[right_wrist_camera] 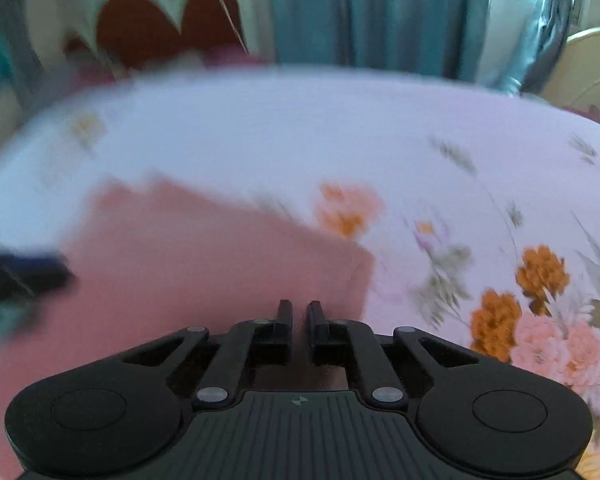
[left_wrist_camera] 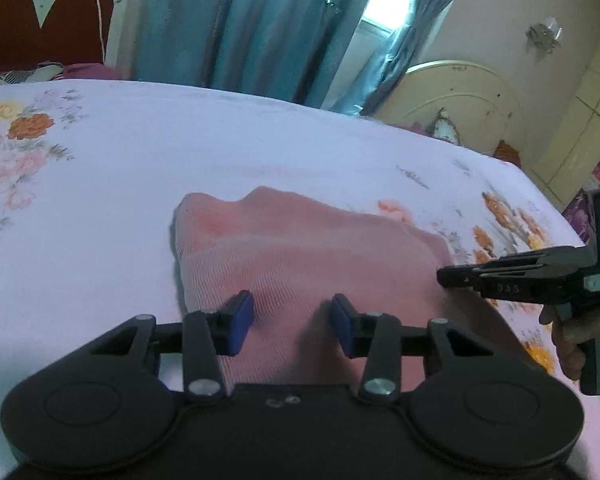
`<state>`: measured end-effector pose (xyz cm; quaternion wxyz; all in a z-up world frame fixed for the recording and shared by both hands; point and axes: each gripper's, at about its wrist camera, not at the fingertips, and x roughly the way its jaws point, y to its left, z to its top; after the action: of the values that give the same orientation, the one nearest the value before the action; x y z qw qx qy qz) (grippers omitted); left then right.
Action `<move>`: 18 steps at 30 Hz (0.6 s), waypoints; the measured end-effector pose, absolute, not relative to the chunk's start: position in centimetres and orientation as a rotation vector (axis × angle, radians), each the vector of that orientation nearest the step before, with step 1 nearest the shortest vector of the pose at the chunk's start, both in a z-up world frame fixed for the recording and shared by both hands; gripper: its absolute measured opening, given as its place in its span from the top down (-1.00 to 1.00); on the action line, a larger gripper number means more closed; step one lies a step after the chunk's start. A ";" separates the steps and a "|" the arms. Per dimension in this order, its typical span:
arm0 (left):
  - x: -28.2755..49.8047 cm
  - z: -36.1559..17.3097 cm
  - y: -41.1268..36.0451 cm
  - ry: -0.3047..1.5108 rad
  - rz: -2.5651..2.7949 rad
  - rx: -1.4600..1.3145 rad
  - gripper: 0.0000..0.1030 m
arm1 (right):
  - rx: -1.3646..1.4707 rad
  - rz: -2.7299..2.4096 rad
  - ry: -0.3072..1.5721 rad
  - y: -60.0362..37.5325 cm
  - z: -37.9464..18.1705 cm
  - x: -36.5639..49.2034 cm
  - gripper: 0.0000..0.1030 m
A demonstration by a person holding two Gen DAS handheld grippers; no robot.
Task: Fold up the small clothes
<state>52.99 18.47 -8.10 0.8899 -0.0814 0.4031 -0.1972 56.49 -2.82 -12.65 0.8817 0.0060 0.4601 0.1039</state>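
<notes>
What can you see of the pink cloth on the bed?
The cloth is salmon pink, with a fine ribbed weave like a knit. It lies mostly flat on the flowered sheet, its far edge lumpy and raised. The left tongs stand open above its near part. The right tongs are shut at its right corner; whether they pinch it cannot be told.

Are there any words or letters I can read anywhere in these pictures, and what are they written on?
"DAS": faint raised letters on the side of the right gripper, seen from the left wrist camera; the first letter is hard to make out.
A small pale label further back on that gripper: too blurred to read.
Nothing to read on the pink cloth, the flowered bedsheet or the left gripper.
</notes>
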 end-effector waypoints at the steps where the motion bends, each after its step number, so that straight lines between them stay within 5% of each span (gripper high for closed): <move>1: 53.1 -7.8 18.1 0.846 -0.403 -0.155 0.17 | -0.019 0.199 0.962 -2.6 -12.6 56.8 1.00; 5: 50.5 -6.1 17.9 0.792 -0.431 -0.066 0.37 | -0.004 0.228 0.935 -2.7 -10.9 55.4 1.00; 7: 48.3 -5.5 18.7 0.772 -0.457 -0.092 0.66 | 0.023 0.300 0.906 -3.4 -9.7 52.9 1.00; 18: 44.3 -7.9 17.7 0.814 -0.412 -0.133 0.61 | -0.161 0.272 0.997 -4.1 -13.7 47.1 1.00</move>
<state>44.26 17.66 -7.94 0.8957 -0.0642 0.3925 -0.1989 47.13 -4.11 -13.75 0.8664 -0.0769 0.4761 0.1300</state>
